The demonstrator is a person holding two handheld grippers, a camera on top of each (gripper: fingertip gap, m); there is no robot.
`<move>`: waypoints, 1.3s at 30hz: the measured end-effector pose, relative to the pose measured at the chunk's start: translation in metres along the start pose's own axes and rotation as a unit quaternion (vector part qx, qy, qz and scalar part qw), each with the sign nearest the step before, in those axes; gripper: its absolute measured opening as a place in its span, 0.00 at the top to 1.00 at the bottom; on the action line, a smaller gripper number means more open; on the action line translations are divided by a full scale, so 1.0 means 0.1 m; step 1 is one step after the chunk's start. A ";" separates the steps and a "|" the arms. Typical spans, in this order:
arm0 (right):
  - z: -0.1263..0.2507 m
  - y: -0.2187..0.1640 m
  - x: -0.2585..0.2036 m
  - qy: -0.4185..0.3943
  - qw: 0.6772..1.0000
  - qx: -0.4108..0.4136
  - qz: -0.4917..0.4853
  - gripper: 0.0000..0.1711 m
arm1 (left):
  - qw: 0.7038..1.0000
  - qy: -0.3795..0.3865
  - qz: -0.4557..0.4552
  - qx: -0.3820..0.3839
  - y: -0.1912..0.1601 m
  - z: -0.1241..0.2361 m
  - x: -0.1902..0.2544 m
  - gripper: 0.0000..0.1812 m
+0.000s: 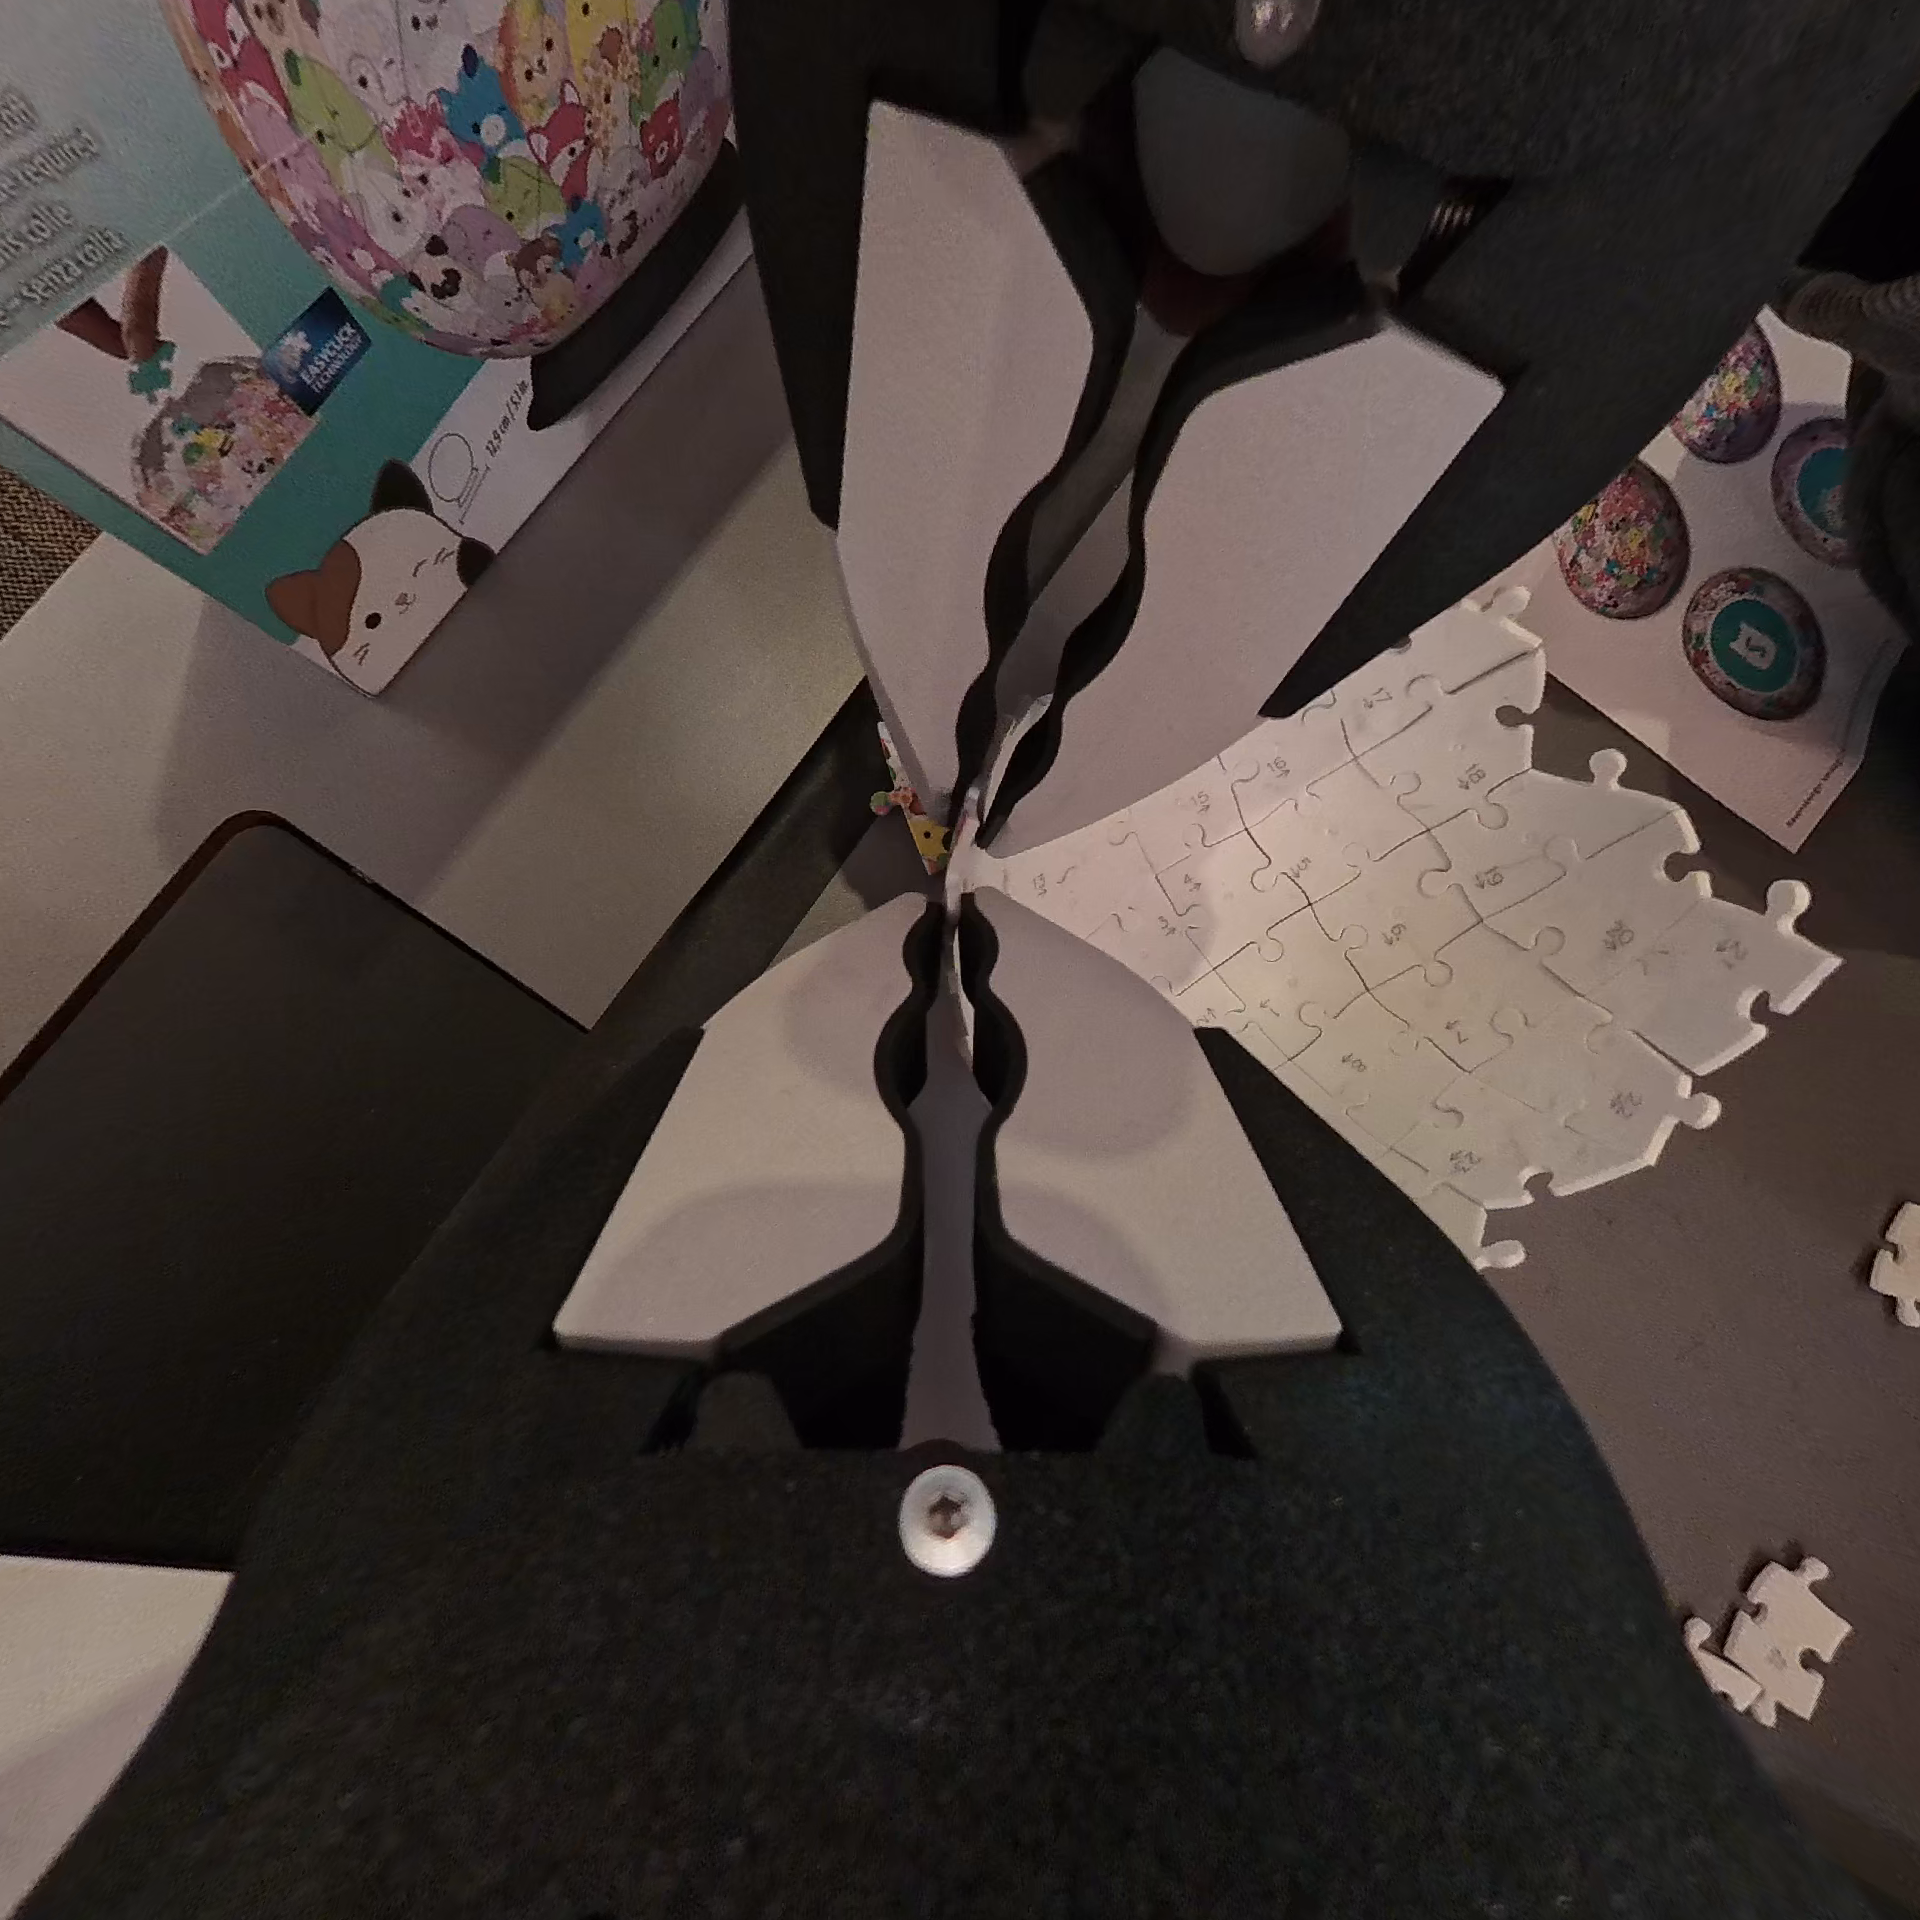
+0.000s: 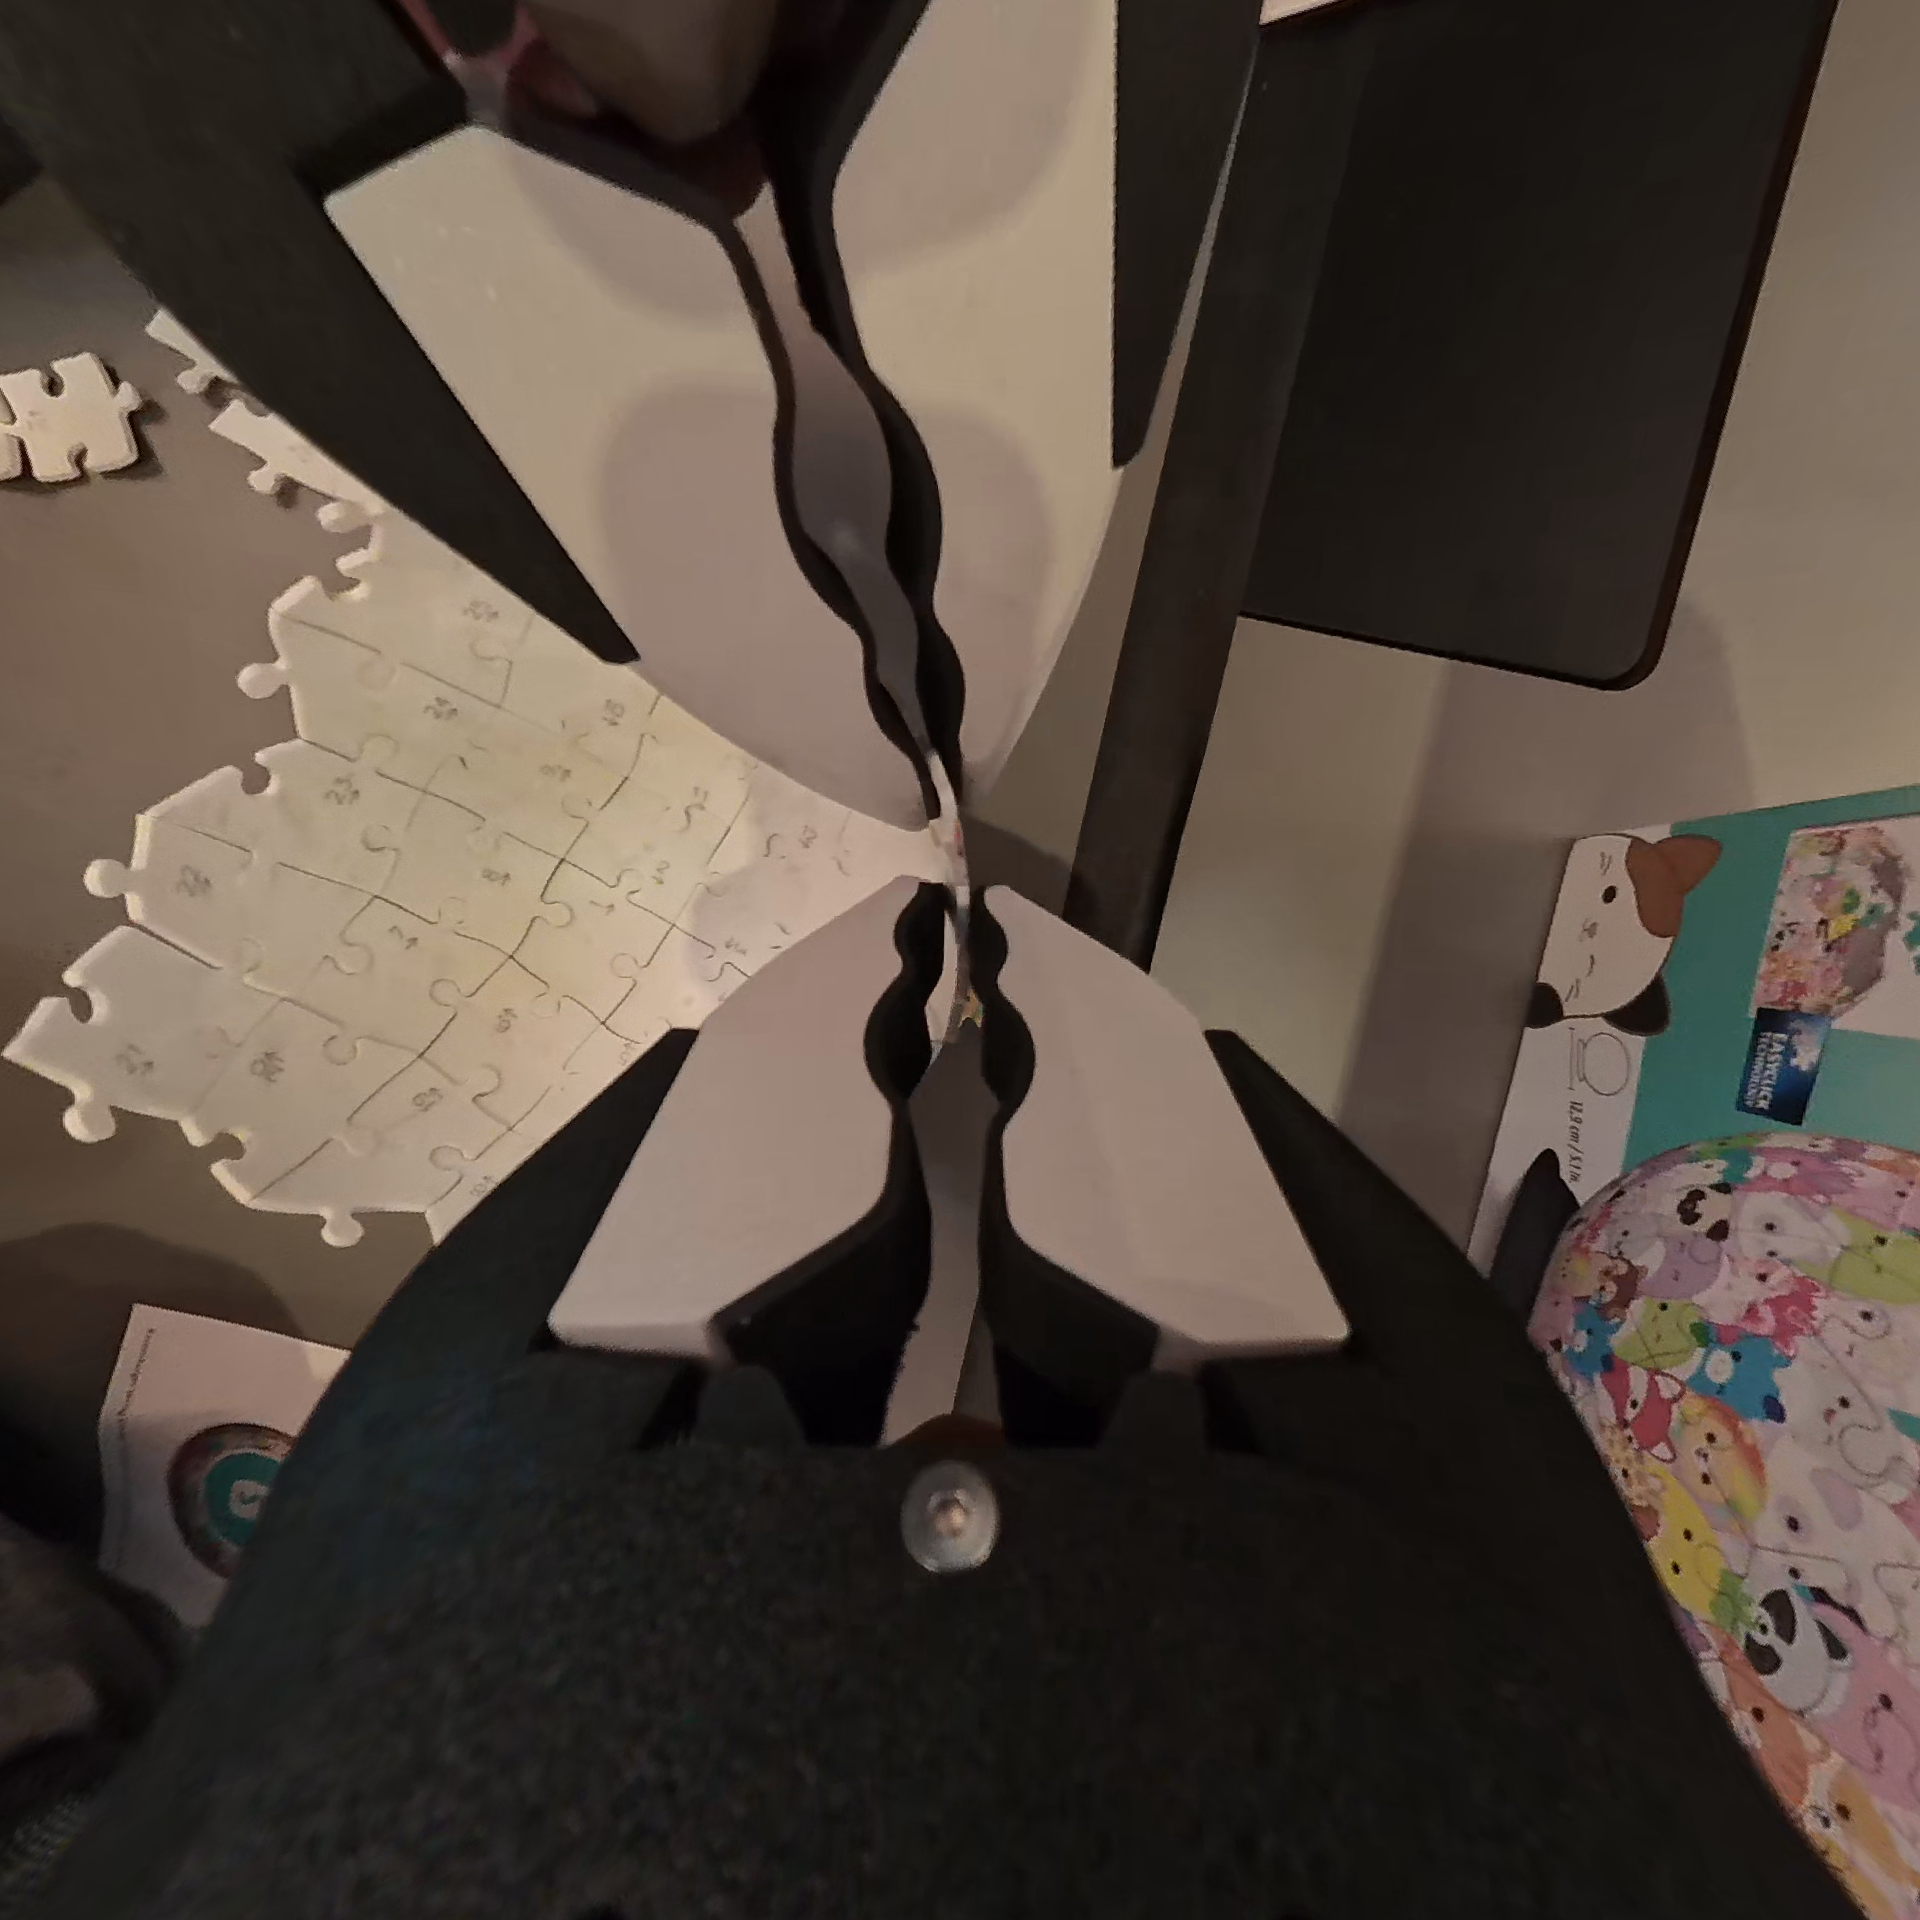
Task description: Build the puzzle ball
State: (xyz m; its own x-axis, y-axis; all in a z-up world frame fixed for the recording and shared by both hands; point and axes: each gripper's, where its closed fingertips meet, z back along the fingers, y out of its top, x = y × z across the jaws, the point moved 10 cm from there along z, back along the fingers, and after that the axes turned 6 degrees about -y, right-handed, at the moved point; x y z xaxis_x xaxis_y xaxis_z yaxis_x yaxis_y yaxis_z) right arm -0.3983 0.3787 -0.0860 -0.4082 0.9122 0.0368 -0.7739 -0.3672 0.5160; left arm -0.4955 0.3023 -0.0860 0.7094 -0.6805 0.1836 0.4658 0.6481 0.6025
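We see the left tool (image 1: 951, 894) and the right tool (image 2: 961, 883) meet tip to tip in the middle of each frame, both pinched on the edge of the joined puzzle sheet (image 1: 1455, 935). Their big white fingers (image 1: 1122, 1174) hide that edge, so the grip looks tight, we think. Loose pieces (image 1: 1766, 1652) lie lower right on the table (image 1: 1714, 1299). The puzzle box (image 1: 312, 343) stands upper left.

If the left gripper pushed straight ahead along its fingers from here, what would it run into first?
The right gripper, which meets the left gripper tip to tip. Both are shut on the edge of the assembled puzzle sheet, so there is hardly any free way ahead, though depth is hard to judge.
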 end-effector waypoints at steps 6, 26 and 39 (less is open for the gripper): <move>0.00 0.00 0.01 0.014 1.000 0.001 -0.013 0.98 | 1.000 0.001 -0.002 -0.001 0.00 0.00 0.01 0.98; -0.05 -0.01 0.03 0.050 0.997 -0.025 -0.049 0.98 | 1.000 -0.005 -0.001 -0.003 0.00 0.01 0.01 0.98; -0.02 -0.03 0.02 0.030 0.999 -0.012 -0.042 0.93 | 1.000 -0.004 0.002 -0.004 -0.01 0.03 0.00 0.99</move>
State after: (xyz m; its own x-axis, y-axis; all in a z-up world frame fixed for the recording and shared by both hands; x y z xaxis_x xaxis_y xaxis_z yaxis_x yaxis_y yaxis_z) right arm -0.3976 0.3818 -0.0893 -0.3690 0.9277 -0.0572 -0.8173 -0.2945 0.4952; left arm -0.4979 0.3007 -0.0838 0.7068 -0.6809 0.1916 0.4671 0.6528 0.5964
